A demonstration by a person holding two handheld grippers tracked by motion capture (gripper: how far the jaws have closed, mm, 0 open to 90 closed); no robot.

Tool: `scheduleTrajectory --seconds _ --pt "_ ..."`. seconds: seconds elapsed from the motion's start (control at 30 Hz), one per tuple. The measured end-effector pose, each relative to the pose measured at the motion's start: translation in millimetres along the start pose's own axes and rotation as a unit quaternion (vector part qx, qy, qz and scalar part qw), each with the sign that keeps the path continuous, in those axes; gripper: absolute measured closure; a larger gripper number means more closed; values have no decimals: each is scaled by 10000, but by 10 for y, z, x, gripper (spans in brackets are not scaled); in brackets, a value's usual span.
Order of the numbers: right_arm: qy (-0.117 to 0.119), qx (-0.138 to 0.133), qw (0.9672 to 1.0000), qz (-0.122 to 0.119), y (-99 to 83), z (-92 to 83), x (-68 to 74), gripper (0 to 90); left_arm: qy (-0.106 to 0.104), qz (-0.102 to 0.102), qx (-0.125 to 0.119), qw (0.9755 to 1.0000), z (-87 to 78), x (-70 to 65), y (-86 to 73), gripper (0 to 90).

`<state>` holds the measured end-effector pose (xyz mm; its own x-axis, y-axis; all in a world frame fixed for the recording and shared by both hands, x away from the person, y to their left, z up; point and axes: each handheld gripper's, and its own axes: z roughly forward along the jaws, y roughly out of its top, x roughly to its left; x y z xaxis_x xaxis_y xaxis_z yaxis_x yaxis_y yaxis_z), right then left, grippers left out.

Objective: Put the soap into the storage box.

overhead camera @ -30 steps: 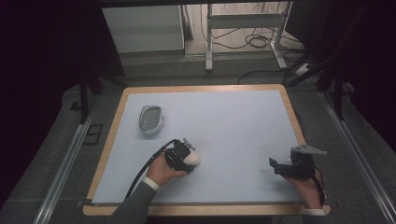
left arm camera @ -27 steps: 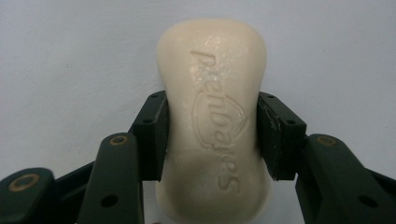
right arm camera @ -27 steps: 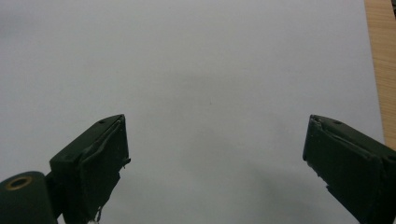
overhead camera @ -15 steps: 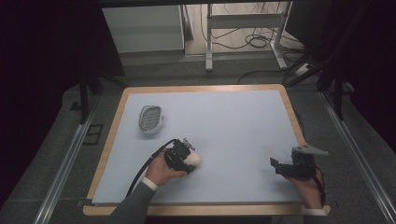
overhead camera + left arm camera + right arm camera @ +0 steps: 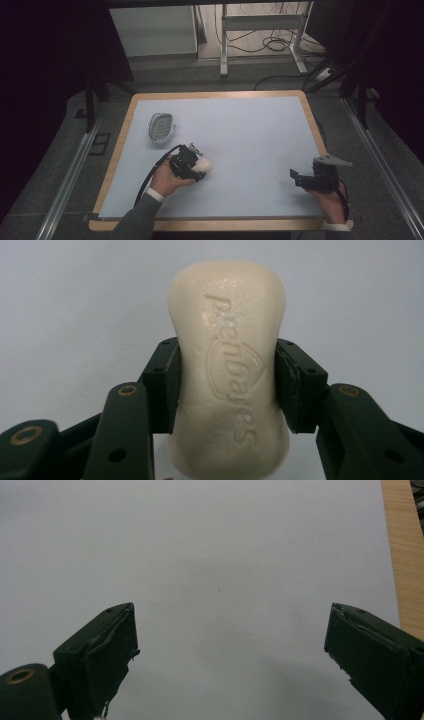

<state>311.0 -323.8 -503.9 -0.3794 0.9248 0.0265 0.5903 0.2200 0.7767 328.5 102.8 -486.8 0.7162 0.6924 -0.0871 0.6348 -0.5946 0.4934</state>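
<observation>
High view: a wooden-edged desk with a pale blue-grey top [image 5: 250, 125] carries a small oval soap dish of pale translucent plastic with a ribbed floor [image 5: 161, 127], which sits toward the far left of the surface. Nearer the person, left of centre, the left gripper [image 5: 196, 166] is held in the left hand [image 5: 167, 180], a grey sleeve behind it and a black cable looping back from it. Between its fingers sits a cream-white, waisted bar of soap [image 5: 204, 163], well apart from the dish and on the near side of it.

Left gripper view shows the bar of soap [image 5: 230, 365] close up, embossed lettering on its upper face, with the two black fingers [image 5: 162, 385] pinching it at its narrow waist, one pad on each side; the pale desk surface lies behind it.

At the near right of the desk, the right gripper [image 5: 305, 178] is held in the right hand [image 5: 334, 200], a grey three-cornered plate on top. In the right gripper view its fingers [image 5: 105, 645] are spread wide with nothing between them, above bare desk top, the wooden edge [image 5: 402, 555] running along the right side.
</observation>
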Motion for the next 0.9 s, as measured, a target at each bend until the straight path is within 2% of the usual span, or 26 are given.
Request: scheduleTrajectory --seconds 0.3,0.63,0.9 --pt "0 6 10000 3 -1 0 0 64 85 -43 -115 9999 -135 85 40 497" --pt "-11 7 10000 6 -2 2 -2 65 122 -83 -215 9997 -213 142 49 497" --pt "-18 13 10000 9 -5 4 -6 65 158 -185 -314 9992 -273 236 50 497"
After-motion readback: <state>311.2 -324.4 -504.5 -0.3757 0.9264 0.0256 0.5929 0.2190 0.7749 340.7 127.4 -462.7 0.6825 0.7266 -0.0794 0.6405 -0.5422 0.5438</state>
